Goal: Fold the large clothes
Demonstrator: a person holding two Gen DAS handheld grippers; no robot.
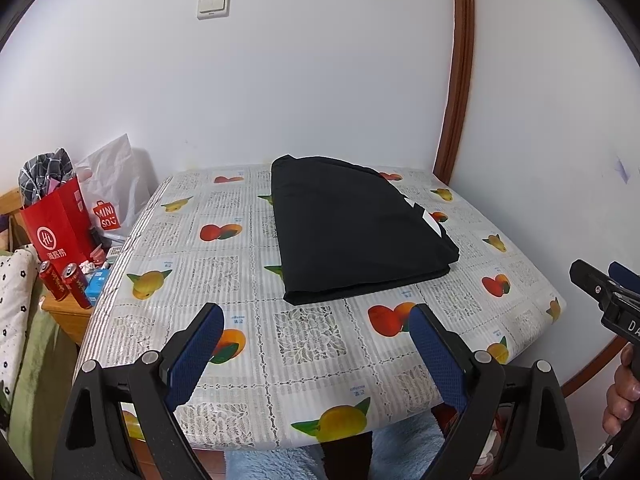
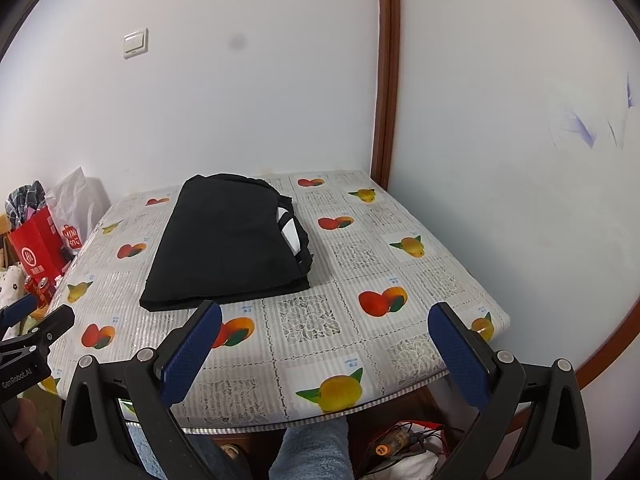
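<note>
Nearest to my lenses are my own blue-padded fingers: my left gripper [image 1: 316, 314] stands wide apart with nothing between its pads, hovering over the near edge of the table [image 1: 256, 364], and my right gripper [image 2: 325, 312] is spread just as wide and just as empty above the same edge. From the left wrist view, the black garment [image 1: 356, 232] lies at about twelve o'clock, folded into a thick flat bundle with its layered edges facing me and a small white patch (a print or label, I cannot tell which) showing on its right side. From the right wrist view the same bundle sits at about eleven o'clock, well apart from both of my grippers and resting flat on the fruit-patterned tablecloth [image 2: 312, 320]. Off at nine o'clock in the left view, beside the table, stand a red paper bag [image 1: 60, 224] stuffed with checked fabric, a white Miniso bag [image 1: 110, 196] behind it, and two red cans [image 1: 66, 282] on a low wooden stand. A light switch [image 1: 213, 5] sits on the white wall at about eleven o'clock.
</note>
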